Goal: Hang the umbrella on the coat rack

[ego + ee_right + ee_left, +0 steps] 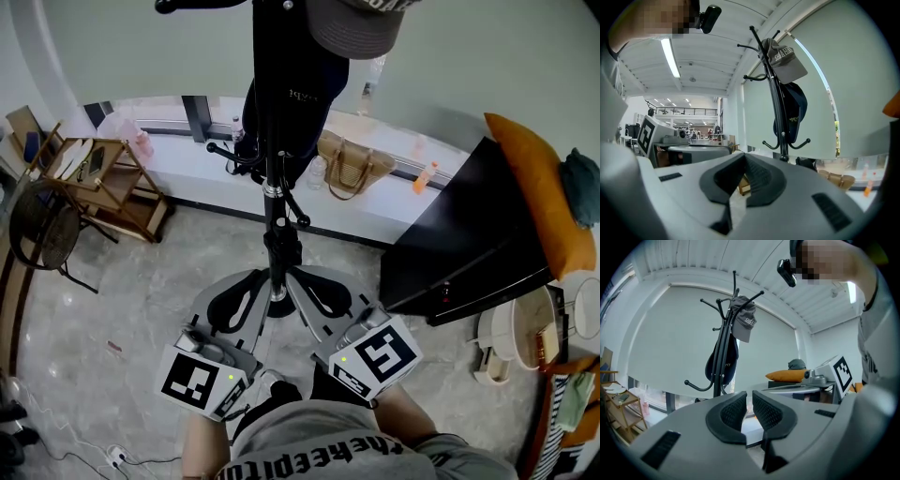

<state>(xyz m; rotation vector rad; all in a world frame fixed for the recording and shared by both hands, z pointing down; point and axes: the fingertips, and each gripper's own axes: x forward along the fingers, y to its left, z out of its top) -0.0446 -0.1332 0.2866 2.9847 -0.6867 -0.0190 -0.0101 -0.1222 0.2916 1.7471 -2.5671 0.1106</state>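
Note:
The black coat rack (pixel 274 216) stands straight ahead on the marble floor. A grey cap (pixel 356 26) sits on an upper hook and a dark navy cap (pixel 295 98) hangs lower down. I see no umbrella in any view. My left gripper (pixel 246 292) and right gripper (pixel 314 292) are side by side just short of the rack's foot, both pointing level at it. In the left gripper view the left gripper (pixel 749 397) holds nothing, its pads a narrow slit apart. In the right gripper view the right gripper (pixel 744 159) is shut, tips touching, and holds nothing.
A wooden shelf (pixel 103 183) and a dark round chair (pixel 42 230) stand at the left. A woven handbag (pixel 352 164) rests on the window sill behind the rack. To the right are a black table (pixel 469 244), an orange cushion (pixel 539 187) and a white stool (pixel 525 333).

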